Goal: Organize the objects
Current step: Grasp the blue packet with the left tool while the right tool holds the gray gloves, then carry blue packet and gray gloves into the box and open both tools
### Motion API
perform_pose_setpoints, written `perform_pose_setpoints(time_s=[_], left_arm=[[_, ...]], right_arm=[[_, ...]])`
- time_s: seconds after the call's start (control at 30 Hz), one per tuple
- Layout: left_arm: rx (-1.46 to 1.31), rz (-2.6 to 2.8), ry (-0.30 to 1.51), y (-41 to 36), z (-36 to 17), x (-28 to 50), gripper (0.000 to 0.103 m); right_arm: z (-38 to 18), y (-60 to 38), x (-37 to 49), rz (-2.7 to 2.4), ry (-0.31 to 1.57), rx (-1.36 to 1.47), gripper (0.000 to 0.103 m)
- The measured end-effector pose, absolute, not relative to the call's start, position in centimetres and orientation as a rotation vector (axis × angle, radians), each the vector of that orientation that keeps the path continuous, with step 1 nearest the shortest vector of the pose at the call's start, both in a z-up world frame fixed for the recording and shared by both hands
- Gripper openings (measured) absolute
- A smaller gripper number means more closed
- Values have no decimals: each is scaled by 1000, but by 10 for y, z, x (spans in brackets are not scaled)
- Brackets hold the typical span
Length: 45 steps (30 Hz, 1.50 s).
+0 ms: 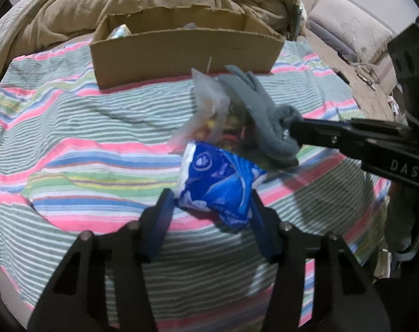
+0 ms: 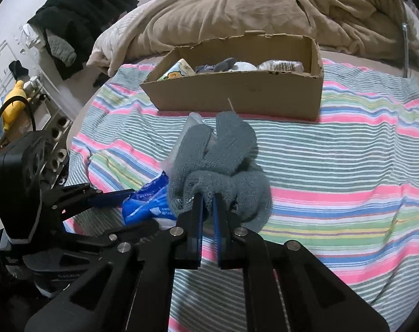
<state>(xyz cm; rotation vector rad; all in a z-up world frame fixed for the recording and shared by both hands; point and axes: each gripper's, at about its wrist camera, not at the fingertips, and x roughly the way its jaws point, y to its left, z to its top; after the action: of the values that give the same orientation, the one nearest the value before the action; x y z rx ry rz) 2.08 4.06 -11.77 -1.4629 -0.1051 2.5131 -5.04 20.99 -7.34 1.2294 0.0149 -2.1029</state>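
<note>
My left gripper is shut on a blue and white packet, which also shows in the right wrist view. My right gripper is shut on a bundle of grey socks, which also shows in the left wrist view with the right gripper reaching in from the right. A clear plastic bag with small colourful items lies behind the packet, partly under the socks. An open cardboard box stands further back and holds several items.
Everything lies on a bed with a striped sheet. A tan blanket is piled behind the box. Dark clothes and a shelf with a yellow toy are at the left. The left gripper crosses in from the left.
</note>
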Motion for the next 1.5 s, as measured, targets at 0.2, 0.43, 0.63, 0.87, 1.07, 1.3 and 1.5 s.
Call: perform_pose_setpoints(time_s=[0.2,0.43,0.63,0.87,1.07,1.3,1.5], left_arm=[[-1416,2544,-130,36,-103,24,50],[-1355,2586,-154,24,-80,26,50],[-1330,2610,-176,20,-72,21,50],[-1325,2623,-193,13,-70,20,50],[-1339,2630,-218,7,-73,19,50],[-1343,2633,-233,3,-74,18,50],[-1330,2642,-241,1,-71,18,50]], right_arm=[[-63,218,-49,-2101,-17,1199,6],[-46,222,-47,-2112,-39,1162,4],[-32,226,-47,-2126,-47,1121,3],[-63,225,-58,-2140,-56,1229,45],[-92,217,-68,-2110,-61,1294,80],[-111,201,-71,-2059,-73,1314,63],[-101,204,-66,-2064,-62,1273,19]])
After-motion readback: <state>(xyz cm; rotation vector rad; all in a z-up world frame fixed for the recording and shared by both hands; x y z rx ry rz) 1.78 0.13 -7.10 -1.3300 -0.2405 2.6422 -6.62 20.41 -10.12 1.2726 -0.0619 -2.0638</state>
